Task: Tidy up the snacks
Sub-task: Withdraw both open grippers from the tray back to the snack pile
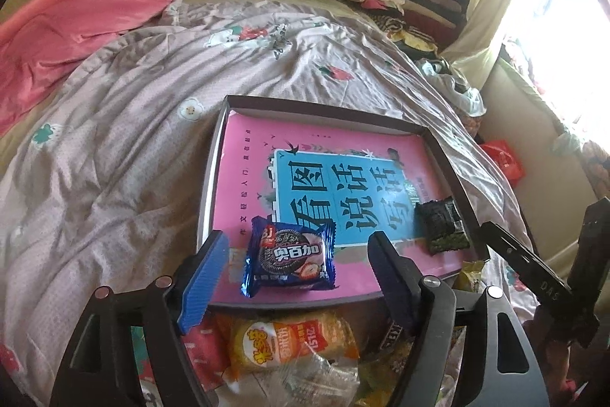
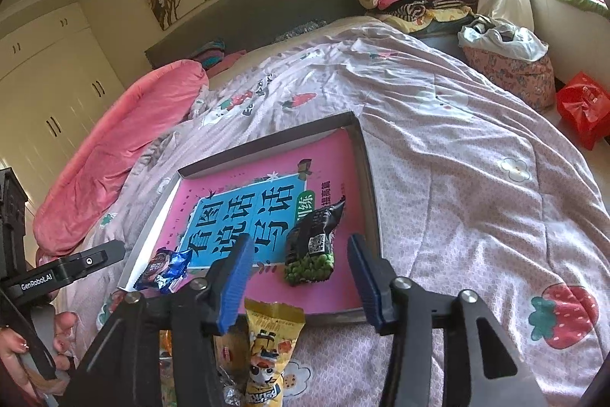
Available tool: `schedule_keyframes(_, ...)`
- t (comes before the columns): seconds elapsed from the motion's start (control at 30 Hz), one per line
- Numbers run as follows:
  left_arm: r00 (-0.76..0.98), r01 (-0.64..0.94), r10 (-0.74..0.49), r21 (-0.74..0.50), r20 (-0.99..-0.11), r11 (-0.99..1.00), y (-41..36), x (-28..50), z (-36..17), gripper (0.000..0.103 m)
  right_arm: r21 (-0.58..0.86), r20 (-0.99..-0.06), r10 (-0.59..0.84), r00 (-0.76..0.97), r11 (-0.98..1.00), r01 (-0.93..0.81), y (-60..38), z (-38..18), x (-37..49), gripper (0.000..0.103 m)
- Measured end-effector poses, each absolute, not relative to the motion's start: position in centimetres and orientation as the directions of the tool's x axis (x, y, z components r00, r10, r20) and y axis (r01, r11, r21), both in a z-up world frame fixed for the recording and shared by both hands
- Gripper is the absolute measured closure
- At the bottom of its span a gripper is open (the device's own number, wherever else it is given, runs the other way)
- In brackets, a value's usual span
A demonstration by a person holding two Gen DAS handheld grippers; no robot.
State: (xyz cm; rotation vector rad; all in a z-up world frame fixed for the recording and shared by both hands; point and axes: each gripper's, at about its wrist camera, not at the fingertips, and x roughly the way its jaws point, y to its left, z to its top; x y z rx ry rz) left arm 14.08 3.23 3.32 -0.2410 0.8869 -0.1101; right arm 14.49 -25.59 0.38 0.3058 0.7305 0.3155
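Left gripper (image 1: 297, 273): fingers apart, empty; blue cookie packet (image 1: 291, 260) lies flat in the tray (image 1: 438, 140) between and just beyond them, nothing pressing on it, long axis roughly across the fingers.

Loose pile on the bed: orange rice-cracker packet (image 1: 289, 342) just below the left gripper, outside the tray's near rim; the nearer hand for it is likely the left.

Yellow snack packet (image 2: 272, 338): directly under the right gripper (image 2: 301, 281), long axis along its fingers; probable next pick.

Right gripper: fingers apart, empty; green pea packet (image 2: 310, 254) rests in the tray just beyond.
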Motion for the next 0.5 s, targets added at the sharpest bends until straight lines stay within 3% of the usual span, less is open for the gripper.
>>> schedule_keyframes(0.5,0.622,-0.011,-0.200,-0.264,-0.757,0.965,4.6,11.8,3.3,0.026,0.378,-0.590,0.380,0.712,0.910,-0.172,-25.7,1.4,13.3,0.045)
